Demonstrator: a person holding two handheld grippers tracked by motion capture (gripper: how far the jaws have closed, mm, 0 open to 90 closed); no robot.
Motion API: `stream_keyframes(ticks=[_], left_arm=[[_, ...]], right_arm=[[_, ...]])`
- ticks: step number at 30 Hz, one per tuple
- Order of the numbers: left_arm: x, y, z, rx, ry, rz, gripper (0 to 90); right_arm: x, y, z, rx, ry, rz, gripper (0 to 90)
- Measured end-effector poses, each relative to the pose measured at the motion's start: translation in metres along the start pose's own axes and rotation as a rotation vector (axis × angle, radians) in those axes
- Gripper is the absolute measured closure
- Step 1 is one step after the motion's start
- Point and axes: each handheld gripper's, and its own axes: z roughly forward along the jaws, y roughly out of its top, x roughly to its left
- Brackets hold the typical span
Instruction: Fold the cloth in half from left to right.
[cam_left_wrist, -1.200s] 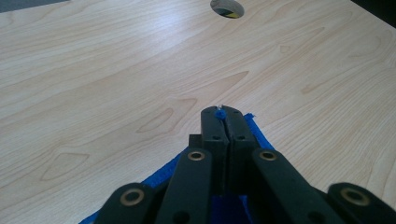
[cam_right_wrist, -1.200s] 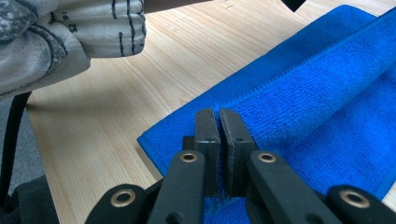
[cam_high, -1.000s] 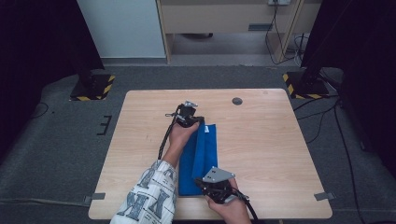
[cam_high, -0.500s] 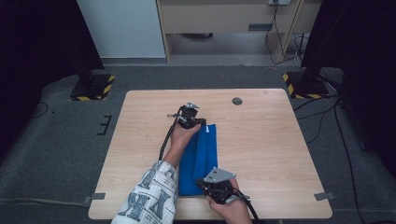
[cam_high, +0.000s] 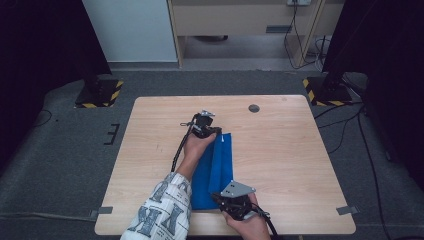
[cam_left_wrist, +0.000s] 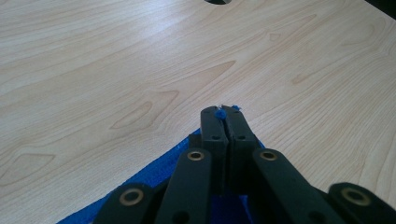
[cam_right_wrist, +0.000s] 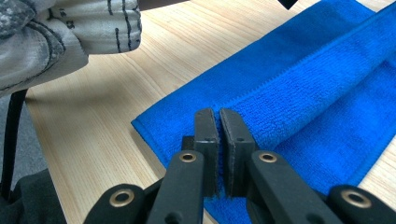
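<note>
I see left claw (cam_left_wrist: 223, 114) clamped on blue towel (cam_high: 212, 172) far corner; right claw (cam_right_wrist: 219, 116) pinching near edge. Counter (cam_high: 300, 150) hole (cam_high: 254, 108) beyond. Patterned sleeve (cam_high: 160, 212) hides towel's left edge.

The left gripper (cam_high: 216, 132) is reached forward to the far corner of the blue towel (cam_high: 215, 170), its jaws pressed together on a tuft of it; the patterned sleeve (cam_high: 160, 210) lies along the towel's left edge; the right gripper (cam_high: 227, 201) sits at the towel's near end — jaws almost closed, a thin slit between them.
</note>
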Motion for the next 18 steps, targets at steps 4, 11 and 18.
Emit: stream_keyframes(ticks=[4,11,18], left_arm=[[-0.002,-0.001,0.002,0.005,-0.004,0.002,88.3],[-0.003,-0.001,0.004,0.006,-0.004,-0.007,80.6],[-0.003,-0.001,0.005,-0.003,0.002,0.001,70.9]], right_arm=[[-0.001,-0.002,-0.001,0.008,0.0,0.004,86.5],[-0.008,-0.004,-0.001,0.021,-0.013,0.036,72.5],[-0.012,-0.005,0.0,0.031,-0.032,0.062,60.5]])
